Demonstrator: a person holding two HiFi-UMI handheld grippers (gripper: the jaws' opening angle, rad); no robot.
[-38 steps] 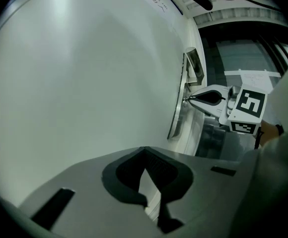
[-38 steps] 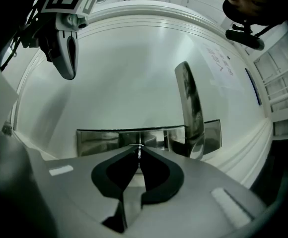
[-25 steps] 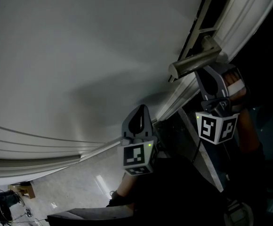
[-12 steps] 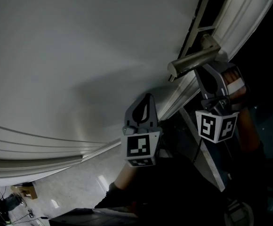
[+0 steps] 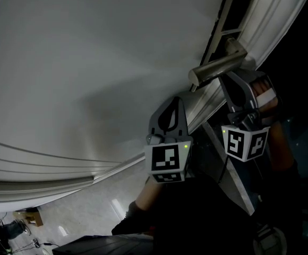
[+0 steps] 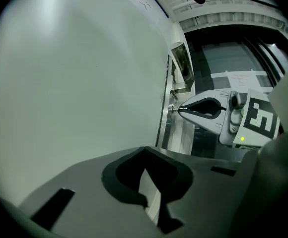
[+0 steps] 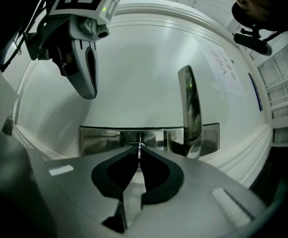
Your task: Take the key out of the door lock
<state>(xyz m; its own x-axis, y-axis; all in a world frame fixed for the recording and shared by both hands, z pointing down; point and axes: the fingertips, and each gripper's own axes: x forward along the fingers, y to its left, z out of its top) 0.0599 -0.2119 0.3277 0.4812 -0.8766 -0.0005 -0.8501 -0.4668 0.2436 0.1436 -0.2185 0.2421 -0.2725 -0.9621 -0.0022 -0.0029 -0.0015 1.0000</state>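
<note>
The key (image 7: 139, 151) shows as a thin metal edge pinched between the tips of my right gripper (image 7: 139, 152), which is shut on it. Its blade points into the lock in the steel plate (image 7: 102, 137), just left of the lever handle (image 7: 191, 110). In the head view the right gripper (image 5: 229, 77) sits right under the handle (image 5: 217, 67) at the edge of the white door (image 5: 90, 62). My left gripper (image 5: 175, 100) is shut on nothing and held close to the door face, down-left of the handle. The left gripper view shows the right gripper's tips on the key (image 6: 174, 109).
The white door fills most of the head view, with its moulded frame (image 5: 281, 15) at upper right and a dark opening beyond the edge. A hand (image 5: 265, 97) holds the right gripper. Pale floor (image 5: 90, 206) with small clutter (image 5: 29, 214) lies at bottom left.
My left gripper has moved up and to the right along the door, closer to the handle. The right gripper has stayed at the lock.
</note>
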